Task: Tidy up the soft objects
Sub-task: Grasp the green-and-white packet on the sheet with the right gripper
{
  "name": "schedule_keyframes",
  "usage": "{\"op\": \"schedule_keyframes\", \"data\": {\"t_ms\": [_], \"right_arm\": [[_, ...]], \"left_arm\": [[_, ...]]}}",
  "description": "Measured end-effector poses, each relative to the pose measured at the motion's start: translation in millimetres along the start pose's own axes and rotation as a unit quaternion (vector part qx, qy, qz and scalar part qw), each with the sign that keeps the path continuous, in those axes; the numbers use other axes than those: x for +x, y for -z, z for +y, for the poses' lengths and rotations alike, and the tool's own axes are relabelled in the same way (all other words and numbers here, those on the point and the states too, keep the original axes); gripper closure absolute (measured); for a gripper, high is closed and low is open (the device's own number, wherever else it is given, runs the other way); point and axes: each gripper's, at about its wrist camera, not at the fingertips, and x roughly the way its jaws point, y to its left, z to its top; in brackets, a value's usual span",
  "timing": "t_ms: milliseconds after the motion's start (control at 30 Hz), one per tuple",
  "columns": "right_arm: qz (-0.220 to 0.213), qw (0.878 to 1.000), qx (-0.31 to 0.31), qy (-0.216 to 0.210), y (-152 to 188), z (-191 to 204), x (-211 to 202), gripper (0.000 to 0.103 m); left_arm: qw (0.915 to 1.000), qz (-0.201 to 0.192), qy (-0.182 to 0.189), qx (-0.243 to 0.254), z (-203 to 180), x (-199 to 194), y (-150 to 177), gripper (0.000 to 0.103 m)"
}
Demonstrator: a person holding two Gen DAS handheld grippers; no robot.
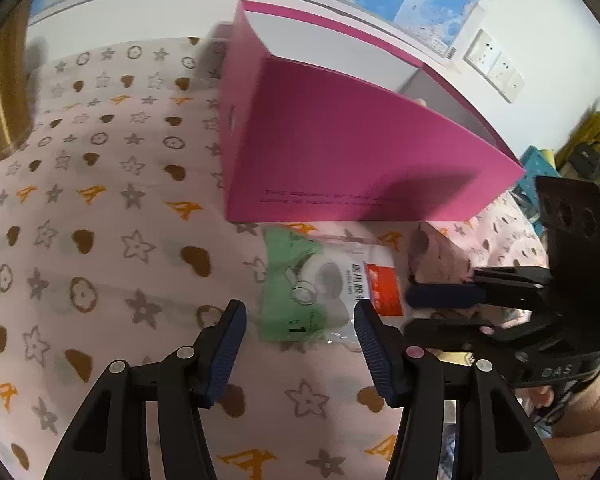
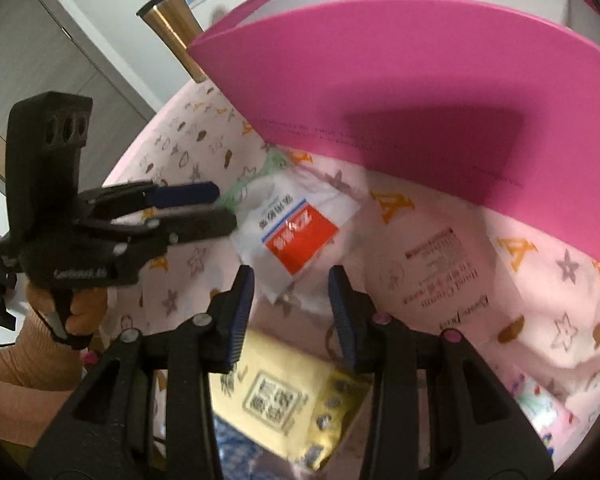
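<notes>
A clear packet with a green and white insert and a red label [image 1: 320, 292] [image 2: 300, 236] lies on the pink star-print cloth [image 1: 100, 240], in front of an open magenta box [image 1: 340, 140] [image 2: 420, 100]. My left gripper [image 1: 300, 344] [image 2: 204, 208] is open, its tips just short of the packet's near edge. My right gripper [image 2: 292, 308] [image 1: 440, 312] is also open, coming at the packet's red-label end from the side; nothing is pressed between its pads. A pale pink hand-cream tube [image 2: 432, 280] [image 1: 440, 256] lies beside the packet.
A yellow packet [image 2: 276, 392] lies under my right gripper, and a cartoon-print pack [image 2: 540, 408] sits at the lower right. A gold cylinder [image 1: 4, 92] [image 2: 172, 28] stands at the cloth's far edge. A hand [image 2: 80, 308] holds the left gripper. Wall sockets [image 1: 496, 64] are behind the box.
</notes>
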Motion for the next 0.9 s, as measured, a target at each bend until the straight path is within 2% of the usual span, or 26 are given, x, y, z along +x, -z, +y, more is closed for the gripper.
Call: {"op": "schedule_keyframes", "data": {"t_ms": [267,433,467,533,633,667,733,900], "right_arm": [[-0.031,0.998,0.039,-0.049,-7,-13,3,0.062],[-0.048,0.990,0.063,-0.120,-8,-22,0,0.062],[-0.047,0.990,0.064,-0.117,-10,-19,3,0.063],[-0.041,0.994,0.056,-0.080,-13,-15,7,0.070],[-0.035,0.997,0.044,-0.053,-16,-9,11,0.071],[-0.034,0.997,0.042,-0.049,-16,-7,11,0.073],[-0.031,0.998,0.046,-0.043,-17,-10,13,0.089],[-0.046,0.998,0.030,-0.039,-15,-5,1,0.094]], "left_arm": [[0.9988,0.005,0.045,-0.019,11,-1,-1,0.048],[0.9977,0.004,0.062,-0.026,16,-4,2,0.048],[0.9978,0.004,0.061,-0.025,14,-4,2,0.048],[0.9980,0.004,0.059,-0.020,13,-4,3,0.048],[0.9978,0.005,0.062,-0.021,14,-3,3,0.048],[0.9977,0.005,0.064,-0.023,17,-5,4,0.048],[0.9970,0.003,0.071,-0.030,16,-5,4,0.048],[0.9945,-0.002,0.094,-0.046,13,-8,8,0.048]]}}
